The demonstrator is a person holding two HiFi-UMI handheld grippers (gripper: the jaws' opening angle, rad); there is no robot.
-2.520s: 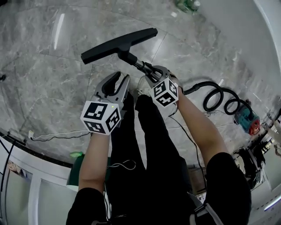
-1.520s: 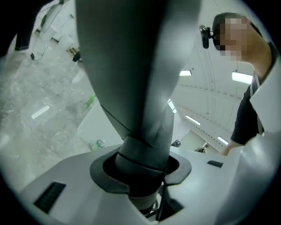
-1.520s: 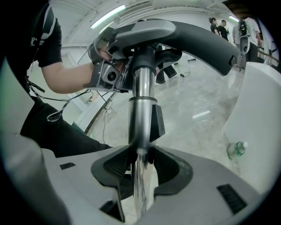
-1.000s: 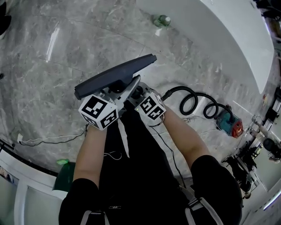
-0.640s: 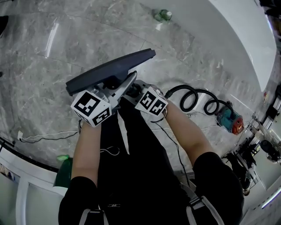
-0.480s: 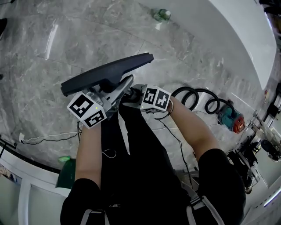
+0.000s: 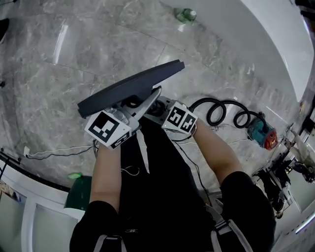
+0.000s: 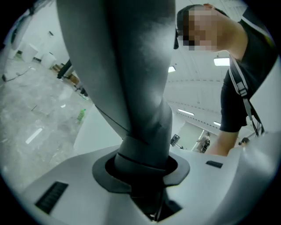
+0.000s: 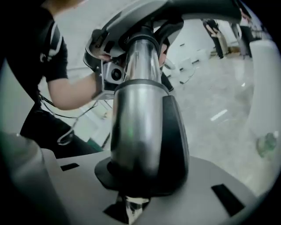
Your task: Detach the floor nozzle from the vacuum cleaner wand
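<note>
The black floor nozzle (image 7: pixel 128 88) is lifted off the floor, a long bar slanting up to the right in the head view. My left gripper (image 7: pixel 135 104) is shut on the nozzle's neck, and the nozzle (image 8: pixel 127 66) fills the left gripper view above the left gripper (image 8: pixel 142 176). My right gripper (image 7: pixel 156 107) sits just right of it, shut on the wand. In the right gripper view the silver wand (image 9: pixel 136 114) with its black collar rises from the right gripper (image 9: pixel 145 176) into the nozzle's neck, where the left gripper (image 9: pixel 105 57) holds.
A black coiled hose (image 7: pixel 221 110) leads right to a teal and red vacuum body (image 7: pixel 261 135). A green bottle (image 7: pixel 187 15) lies by the white curved wall (image 7: pixel 256 39). A white cable (image 7: pixel 54 151) trails on the marble floor at the left.
The left gripper, open and apart from the nozzle at first, has closed on its neck. The nozzle has come up close to me; over the last second both grippers have kept their hold.
</note>
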